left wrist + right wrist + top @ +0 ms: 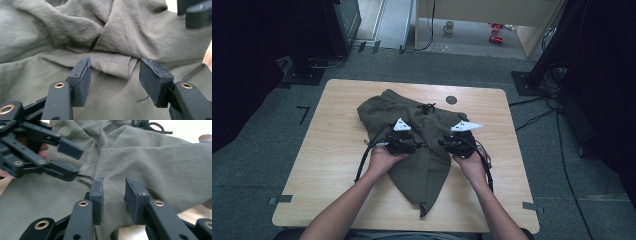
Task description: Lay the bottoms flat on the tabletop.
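Here, olive shorts (pixel 417 135) are spread crumpled across the middle of the wooden table (pixel 332 145). The left gripper (pixel 113 75) is held unclenched over a fabric fold, and the right gripper (pixel 113 195) is likewise parted, grasping nothing. A black drawstring (pixel 427 107) is seen beyond them.

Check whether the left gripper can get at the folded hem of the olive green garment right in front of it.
Probably yes: the left gripper is open, and the olive green garment's folded hem lies between its jaws, nothing covering it.
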Demonstrator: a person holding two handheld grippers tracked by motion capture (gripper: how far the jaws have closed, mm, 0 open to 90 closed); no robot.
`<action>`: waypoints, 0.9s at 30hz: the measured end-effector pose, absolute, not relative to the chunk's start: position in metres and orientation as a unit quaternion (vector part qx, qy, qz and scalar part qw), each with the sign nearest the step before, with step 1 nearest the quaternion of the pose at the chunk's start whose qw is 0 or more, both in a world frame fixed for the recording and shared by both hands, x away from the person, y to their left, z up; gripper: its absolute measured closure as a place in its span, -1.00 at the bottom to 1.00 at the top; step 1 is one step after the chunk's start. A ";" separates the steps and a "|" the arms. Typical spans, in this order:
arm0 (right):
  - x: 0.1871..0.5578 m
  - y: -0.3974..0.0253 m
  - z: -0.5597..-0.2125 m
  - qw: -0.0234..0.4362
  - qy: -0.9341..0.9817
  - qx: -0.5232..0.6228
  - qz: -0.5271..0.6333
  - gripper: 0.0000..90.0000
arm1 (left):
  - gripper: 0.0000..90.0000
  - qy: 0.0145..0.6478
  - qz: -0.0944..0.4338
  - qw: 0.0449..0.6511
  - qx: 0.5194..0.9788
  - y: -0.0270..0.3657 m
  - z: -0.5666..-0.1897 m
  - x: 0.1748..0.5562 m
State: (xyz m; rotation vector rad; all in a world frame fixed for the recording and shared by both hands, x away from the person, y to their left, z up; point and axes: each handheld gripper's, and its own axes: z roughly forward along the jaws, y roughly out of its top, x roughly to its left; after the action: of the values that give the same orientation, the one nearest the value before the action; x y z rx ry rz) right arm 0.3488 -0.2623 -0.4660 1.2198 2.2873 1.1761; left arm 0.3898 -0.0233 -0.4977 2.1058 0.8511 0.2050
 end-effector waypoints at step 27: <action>0.371 -0.266 -0.519 0.161 0.796 0.437 0.387 0.46 | 0.63 0.338 0.130 0.378 0.852 -0.044 -0.512 0.412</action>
State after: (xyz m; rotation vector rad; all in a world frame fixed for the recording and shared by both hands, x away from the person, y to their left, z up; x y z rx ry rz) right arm 0.3708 -0.2656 -0.5186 1.2465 2.2727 1.1034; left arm 0.4118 -0.0443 -0.5119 2.1776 0.8640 0.3325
